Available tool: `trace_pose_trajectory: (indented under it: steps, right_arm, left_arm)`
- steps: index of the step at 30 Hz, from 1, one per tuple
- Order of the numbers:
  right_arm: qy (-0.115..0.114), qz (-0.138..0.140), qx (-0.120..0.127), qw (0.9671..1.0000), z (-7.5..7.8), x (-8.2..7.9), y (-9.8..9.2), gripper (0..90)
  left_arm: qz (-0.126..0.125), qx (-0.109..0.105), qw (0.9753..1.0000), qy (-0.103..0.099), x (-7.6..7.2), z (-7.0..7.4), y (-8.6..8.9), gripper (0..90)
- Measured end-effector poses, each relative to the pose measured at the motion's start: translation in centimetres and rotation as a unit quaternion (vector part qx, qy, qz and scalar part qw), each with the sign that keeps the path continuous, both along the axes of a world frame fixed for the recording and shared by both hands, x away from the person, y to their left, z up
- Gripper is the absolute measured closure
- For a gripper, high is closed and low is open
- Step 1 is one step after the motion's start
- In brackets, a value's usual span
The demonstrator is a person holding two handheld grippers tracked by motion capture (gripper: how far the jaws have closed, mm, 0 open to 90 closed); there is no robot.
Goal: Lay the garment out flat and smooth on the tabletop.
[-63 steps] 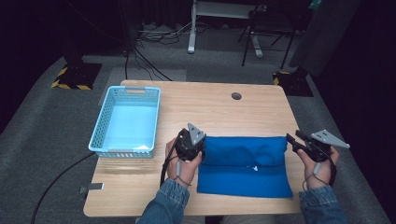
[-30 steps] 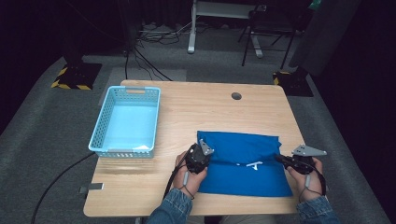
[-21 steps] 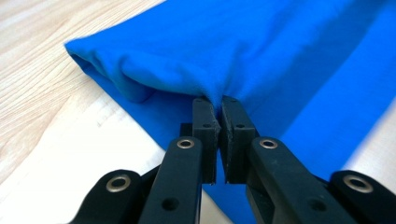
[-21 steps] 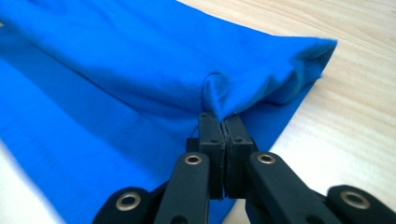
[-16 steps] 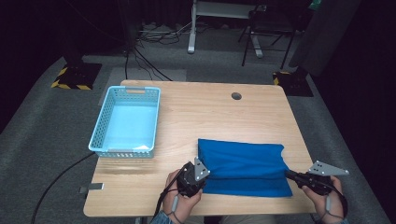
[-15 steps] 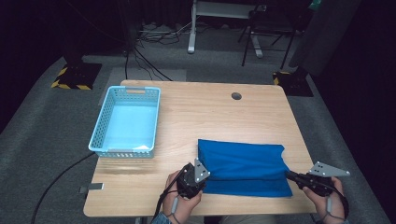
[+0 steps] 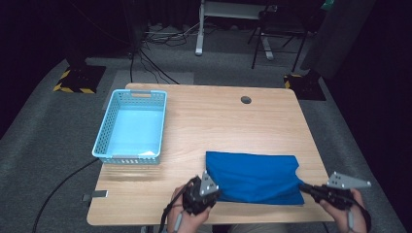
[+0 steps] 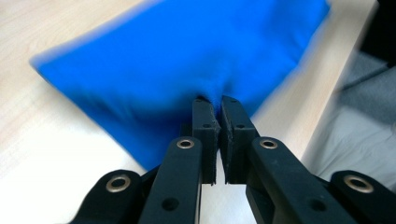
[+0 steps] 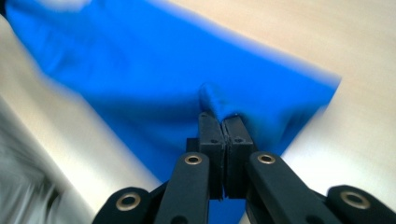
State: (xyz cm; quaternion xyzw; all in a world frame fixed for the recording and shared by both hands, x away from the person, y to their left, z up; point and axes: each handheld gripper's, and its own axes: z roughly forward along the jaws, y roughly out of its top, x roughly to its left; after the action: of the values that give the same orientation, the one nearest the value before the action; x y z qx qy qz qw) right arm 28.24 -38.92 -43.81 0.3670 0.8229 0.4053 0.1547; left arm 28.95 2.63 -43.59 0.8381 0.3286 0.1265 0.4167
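The pale wooden table [image 7: 204, 121] carries a light-blue plastic mesh basket [image 7: 130, 127] at nine o'clock and a folded blue cloth [image 7: 252, 177] at five o'clock. The left gripper [image 7: 214, 193] pinches its near-left corner; the right gripper [image 7: 302, 187] is clamped on its near-right corner.

**Both grippers clamped, hands low at the near edge**

The left gripper [image 7: 210, 190] sits in the person's left hand [image 7: 187, 216], jaws pinched together. Well apart to its right, the right gripper [image 7: 305, 188] matches it, jaws closed tight, gripped by the right hand [image 7: 342, 208], pointing back toward its partner.
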Motion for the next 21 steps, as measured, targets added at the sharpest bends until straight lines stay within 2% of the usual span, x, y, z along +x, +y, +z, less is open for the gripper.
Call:
trace_pose_trajectory:
  steps: [1, 2, 3, 4, 5, 6, 7, 8, 9, 10, 12, 14, 17, 18, 19, 20, 21]
  right_arm:
    - [-0.027, -0.025, 0.022, 0.9991, 0.6, 1.9, 0.1, 88.3]
    - [-0.078, -0.076, 0.032, 0.9935, 1.0, 4.5, 0.4, 74.4]
    - [-0.115, -0.136, 0.052, 0.9826, 1.0, 7.0, 0.8, 63.0]
    - [-0.112, -0.151, 0.06, 0.9804, 1.0, 8.7, 1.2, 60.2]
    - [-0.113, -0.156, 0.064, 0.9792, 1.0, 9.2, 1.5, 49.4]
    - [-0.128, -0.152, 0.064, 0.978, 1.1, 9.1, 1.8, 41.2]
    - [-0.143, -0.146, 0.061, 0.9769, 1.0, 8.7, 1.9, 40.7]
    - [-0.141, -0.14, 0.062, 0.9781, 0.8, 8.4, 1.7, 40.3]
    - [-0.125, -0.136, 0.066, 0.9806, 0.3, 8.4, 1.5, 39.4]
    - [-0.109, -0.131, 0.061, 0.9835, -0.2, 8.5, 1.4, 38.7]
    - [-0.093, -0.12, 0.04, 0.9877, -1.0, 8.7, 1.4, 37.5]
    - [-0.079, -0.11, 0.034, 0.9902, -1.9, 8.6, 1.6, 36.7]
    - [-0.063, -0.087, 0.024, 0.994, -2.9, 8.5, 2.0, 36.6]
    - [-0.048, -0.075, 0.019, 0.9959, -3.3, 8.7, 2.3, 36.6]
    - [-0.048, -0.075, 0.019, 0.9959, -3.3, 8.7, 2.3, 36.6]
    - [-0.04, -0.069, 0.013, 0.9968, -3.7, 8.9, 2.4, 36.2]
    - [-0.015, -0.051, -0.008, 0.9985, -4.5, 9.3, 2.9, 34.8]
  left_arm:
    - [0.048, -0.009, 0.9984, -0.03, 3.1, 0.6, 0.0, 84.9]
    - [0.116, -0.017, 0.9922, -0.043, 6.3, 0.8, 0.4, 77.2]
    - [0.158, 0.002, 0.9872, -0.021, 8.6, 1.1, 0.6, 61.7]
    - [0.169, 0.011, 0.9855, -0.011, 9.5, 1.4, 0.8, 57.8]
    - [0.171, 0.019, 0.9849, -0.024, 9.4, 1.7, 0.9, 54.2]
    - [0.17, 0.035, 0.984, -0.04, 8.9, 1.8, 0.9, 52.1]
    - [0.163, 0.043, 0.9846, -0.044, 8.5, 1.7, 0.8, 51.0]
    - [0.156, 0.048, 0.9857, -0.041, 8.2, 1.5, 0.7, 49.9]
    - [0.151, 0.049, 0.9865, -0.039, 8.0, 1.0, 0.5, 48.8]
    - [0.147, 0.05, 0.9874, -0.033, 7.9, 0.6, 0.3, 48.7]
    - [0.141, 0.056, 0.9882, -0.022, 7.7, -0.4, -0.1, 47.0]
    - [0.13, 0.067, 0.9893, -0.005, 7.6, -1.4, -0.6, 46.7]
    - [0.124, 0.068, 0.9899, 0.005, 7.7, -2.2, -0.9, 46.0]
    - [0.11, 0.084, 0.9902, 0.02, 7.8, -3.1, -1.4, 45.3]
    - [0.11, 0.084, 0.9902, 0.02, 7.8, -3.1, -1.4, 44.2]
    - [0.103, 0.093, 0.9901, 0.02, 7.7, -3.6, -1.8, 44.2]
    - [0.09, 0.099, 0.9905, 0.033, 7.7, -4.3, -2.2, 44.3]
